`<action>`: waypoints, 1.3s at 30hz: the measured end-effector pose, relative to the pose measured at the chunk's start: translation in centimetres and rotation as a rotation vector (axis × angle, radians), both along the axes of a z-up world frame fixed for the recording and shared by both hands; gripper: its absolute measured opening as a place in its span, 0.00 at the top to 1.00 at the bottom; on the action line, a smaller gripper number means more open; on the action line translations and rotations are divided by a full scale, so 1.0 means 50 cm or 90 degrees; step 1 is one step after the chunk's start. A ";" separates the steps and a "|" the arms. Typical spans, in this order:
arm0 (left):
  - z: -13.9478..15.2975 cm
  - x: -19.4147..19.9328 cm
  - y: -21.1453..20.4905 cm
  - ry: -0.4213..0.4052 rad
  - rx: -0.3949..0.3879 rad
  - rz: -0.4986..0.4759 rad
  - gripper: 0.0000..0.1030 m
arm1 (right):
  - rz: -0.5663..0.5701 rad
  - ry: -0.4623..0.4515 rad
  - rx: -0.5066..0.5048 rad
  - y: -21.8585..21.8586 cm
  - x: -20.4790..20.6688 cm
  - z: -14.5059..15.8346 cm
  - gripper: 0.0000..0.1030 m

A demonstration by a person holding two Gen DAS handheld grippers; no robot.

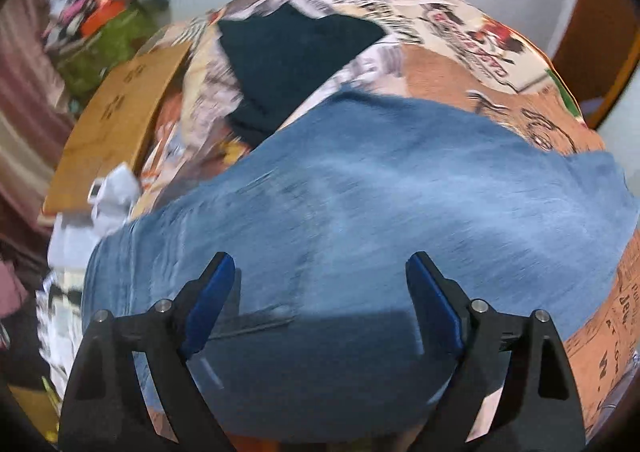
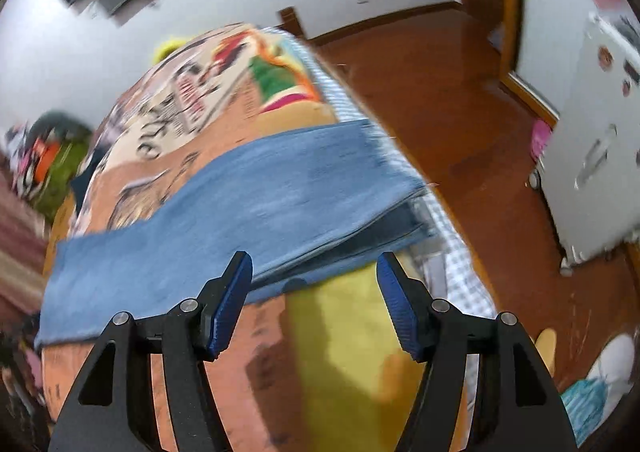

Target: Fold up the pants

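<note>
Jeans (image 1: 360, 191) lie lengthwise-folded on the bed (image 1: 460, 67); soft, weighty denim | left gripper (image 1: 320, 280) and right gripper (image 2: 316, 276) gape, holding nothing | grasp stacked hems, bed's edge

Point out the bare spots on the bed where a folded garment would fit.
Free: the printed bedspread beyond the blue denim jeans, toward the white wall, and the yellow-and-orange patch on the near side of the jeans. Crowded: the left side, where a dark navy garment lies by a brown cardboard box and a clothes heap.
</note>
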State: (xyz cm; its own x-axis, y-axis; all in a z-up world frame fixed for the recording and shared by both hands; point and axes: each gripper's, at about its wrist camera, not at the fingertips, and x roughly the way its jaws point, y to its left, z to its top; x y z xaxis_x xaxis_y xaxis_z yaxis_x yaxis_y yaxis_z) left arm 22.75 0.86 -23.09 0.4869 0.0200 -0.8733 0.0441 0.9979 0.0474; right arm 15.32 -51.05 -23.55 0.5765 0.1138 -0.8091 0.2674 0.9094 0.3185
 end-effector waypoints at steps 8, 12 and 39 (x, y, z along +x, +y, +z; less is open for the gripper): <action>0.008 0.024 -0.108 0.009 0.002 -0.066 0.14 | -0.028 0.008 0.051 -0.037 0.069 -0.059 0.56; 0.016 0.032 -0.136 0.004 0.010 -0.074 0.14 | -0.010 -0.001 0.070 -0.050 0.078 -0.052 0.93; -0.015 0.039 -0.206 0.017 -0.012 -0.098 0.06 | -0.007 0.010 0.057 -0.069 -0.016 0.000 0.50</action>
